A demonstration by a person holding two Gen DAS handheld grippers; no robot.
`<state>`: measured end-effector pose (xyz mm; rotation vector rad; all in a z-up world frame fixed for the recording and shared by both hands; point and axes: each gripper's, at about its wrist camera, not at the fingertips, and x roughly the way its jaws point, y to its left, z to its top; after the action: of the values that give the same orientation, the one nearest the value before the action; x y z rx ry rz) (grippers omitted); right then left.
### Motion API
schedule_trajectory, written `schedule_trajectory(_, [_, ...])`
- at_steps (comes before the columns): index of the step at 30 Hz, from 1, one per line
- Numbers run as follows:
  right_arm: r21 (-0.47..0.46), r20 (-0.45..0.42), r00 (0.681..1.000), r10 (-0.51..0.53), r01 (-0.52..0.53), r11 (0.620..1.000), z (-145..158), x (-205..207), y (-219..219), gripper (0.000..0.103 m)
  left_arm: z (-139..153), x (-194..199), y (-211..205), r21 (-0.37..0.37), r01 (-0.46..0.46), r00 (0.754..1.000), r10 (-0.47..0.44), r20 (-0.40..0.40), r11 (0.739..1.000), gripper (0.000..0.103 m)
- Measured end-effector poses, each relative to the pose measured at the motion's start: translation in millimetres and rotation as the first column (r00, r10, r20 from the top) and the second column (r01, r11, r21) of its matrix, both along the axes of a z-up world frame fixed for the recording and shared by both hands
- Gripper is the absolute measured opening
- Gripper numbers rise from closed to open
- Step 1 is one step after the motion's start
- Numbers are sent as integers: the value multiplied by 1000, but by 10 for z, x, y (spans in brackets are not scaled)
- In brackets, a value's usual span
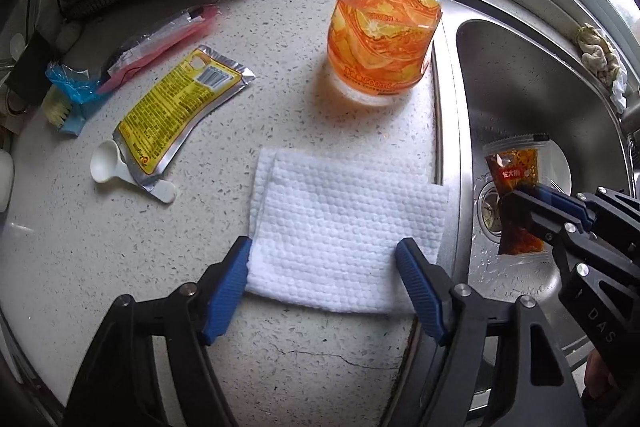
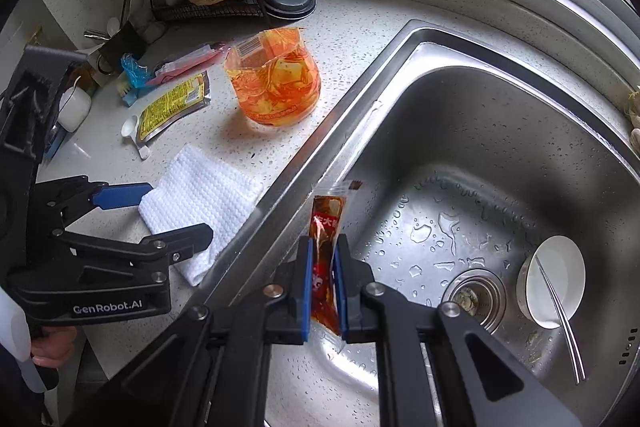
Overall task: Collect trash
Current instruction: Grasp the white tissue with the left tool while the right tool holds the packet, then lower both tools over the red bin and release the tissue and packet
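Left wrist: towel [image 1: 340, 223] overhangs sink [image 1: 452, 147] rim; counter [image 1: 280, 115] cluttered.

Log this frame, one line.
left tongs: open, straddling white paper towel | right tongs: shut on red sauce sachet over steel sink

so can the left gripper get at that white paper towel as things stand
Probably yes: the left gripper hangs open with its blue fingers straddling the white paper towel on the counter, nothing lying on it. The right gripper is off over the sink.
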<state>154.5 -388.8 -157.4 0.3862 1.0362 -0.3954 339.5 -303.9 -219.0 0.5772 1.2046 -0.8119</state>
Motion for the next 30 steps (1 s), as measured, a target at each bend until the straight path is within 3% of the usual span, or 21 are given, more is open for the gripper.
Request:
schedule_trajectory(2, [5,7,1000,10,-10,1000,8,15,-11,9,42,-101,23,-17,9,1000,-9,4,1000,45])
schedule_trajectory(4, [17,15,1000,15,-16,1000,13,30,-17,9,62,-190,17,-47,27,1000,-27,-13,999,8])
schedule_trajectory(9, [5,28,999,39,-39,999,50,40,39,9,92,-357,98,-66,19,1000,-18,16,998,6])
schedule_trajectory(14, [-18,53,992,117,-116,993,169,22,348,9,262,-429,508,-112,-83,996,85,12,990,6])
schedule_trajectory(19, [-22,80,972,220,-219,975,274,-18,774,9,497,-455,1040,-141,-178,980,187,59,974,6])
schedule_trajectory(30, [-22,96,877,471,-471,882,435,-301,1827,9,832,-1192,2382,-178,-404,895,428,123,897,6])
